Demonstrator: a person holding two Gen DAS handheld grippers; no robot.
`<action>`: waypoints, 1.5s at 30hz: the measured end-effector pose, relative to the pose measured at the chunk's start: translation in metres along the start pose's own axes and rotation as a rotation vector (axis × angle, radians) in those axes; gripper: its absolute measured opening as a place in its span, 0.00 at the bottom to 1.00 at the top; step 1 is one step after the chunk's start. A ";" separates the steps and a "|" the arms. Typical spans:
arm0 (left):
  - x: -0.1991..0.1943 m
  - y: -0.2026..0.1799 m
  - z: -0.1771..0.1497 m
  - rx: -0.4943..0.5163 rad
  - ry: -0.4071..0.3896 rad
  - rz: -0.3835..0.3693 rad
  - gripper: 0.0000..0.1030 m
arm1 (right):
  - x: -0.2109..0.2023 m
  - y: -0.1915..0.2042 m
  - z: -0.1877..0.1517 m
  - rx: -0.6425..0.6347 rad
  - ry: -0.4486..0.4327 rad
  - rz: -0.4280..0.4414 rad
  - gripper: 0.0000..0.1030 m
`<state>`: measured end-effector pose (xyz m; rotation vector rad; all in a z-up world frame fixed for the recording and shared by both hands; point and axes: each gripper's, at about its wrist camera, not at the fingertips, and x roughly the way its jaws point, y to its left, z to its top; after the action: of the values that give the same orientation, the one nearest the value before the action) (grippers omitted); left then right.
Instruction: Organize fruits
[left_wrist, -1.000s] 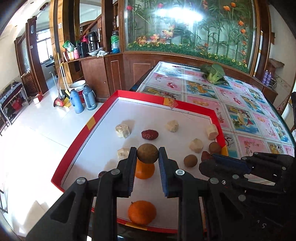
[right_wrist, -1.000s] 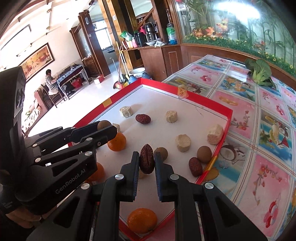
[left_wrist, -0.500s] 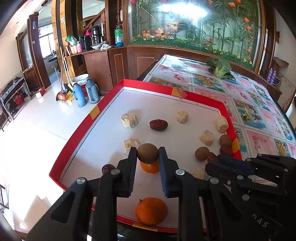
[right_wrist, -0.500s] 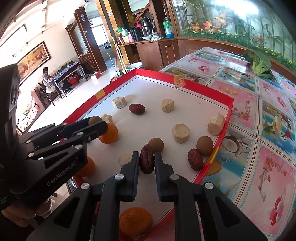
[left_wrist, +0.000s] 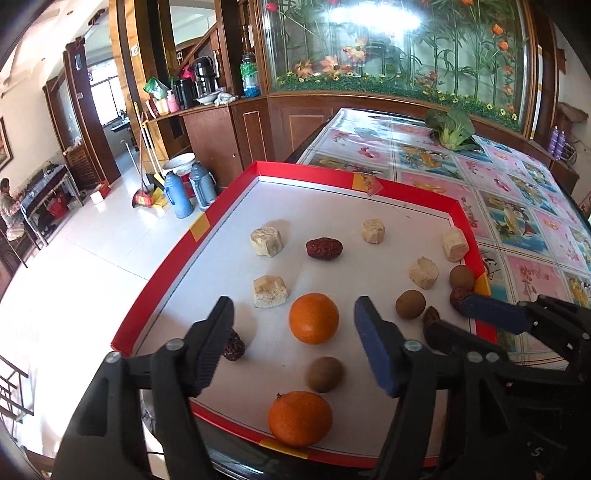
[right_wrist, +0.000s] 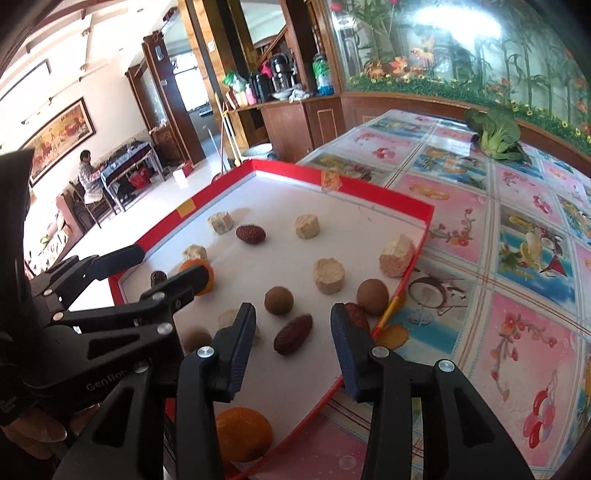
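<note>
A red-rimmed white tray (left_wrist: 229, 206) holds scattered fruit. My left gripper (left_wrist: 295, 328) is open above the tray's near part. A brown round fruit (left_wrist: 324, 373) lies below it, between two oranges (left_wrist: 313, 318) (left_wrist: 299, 418). My right gripper (right_wrist: 291, 325) is open over the tray's right near corner. A dark red date (right_wrist: 293, 333) lies on the tray between its fingers. Another date (right_wrist: 357, 316) sits partly behind the right finger. More brown round fruits (right_wrist: 279, 301) (right_wrist: 372, 291), dates (left_wrist: 324, 249) and pale chunks (left_wrist: 266, 241) lie further in.
The tray sits at the corner of a table with a flowery cloth (left_wrist: 517, 206). A leafy green vegetable (left_wrist: 450, 129) lies at the table's far end. Beyond the tray's left rim is a drop to the tiled floor (left_wrist: 74, 266). The two grippers are close side by side.
Both grippers have opened. The left one let go of the brown round fruit and the right one let go of the dark date; both fruits now lie on the tray.
</note>
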<state>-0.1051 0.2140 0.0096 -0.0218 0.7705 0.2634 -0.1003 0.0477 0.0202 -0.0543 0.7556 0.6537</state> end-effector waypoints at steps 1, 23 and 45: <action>-0.002 -0.001 0.000 0.001 -0.008 0.007 0.77 | -0.004 -0.001 0.001 0.001 -0.015 -0.006 0.43; -0.054 -0.041 -0.007 0.029 -0.133 0.136 1.00 | -0.052 -0.048 -0.011 0.114 -0.166 -0.051 0.59; -0.047 -0.040 -0.012 -0.006 -0.075 0.100 1.00 | -0.055 -0.027 -0.013 0.068 -0.181 -0.047 0.59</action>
<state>-0.1360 0.1631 0.0308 0.0211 0.6967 0.3592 -0.1228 -0.0067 0.0423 0.0485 0.5996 0.5793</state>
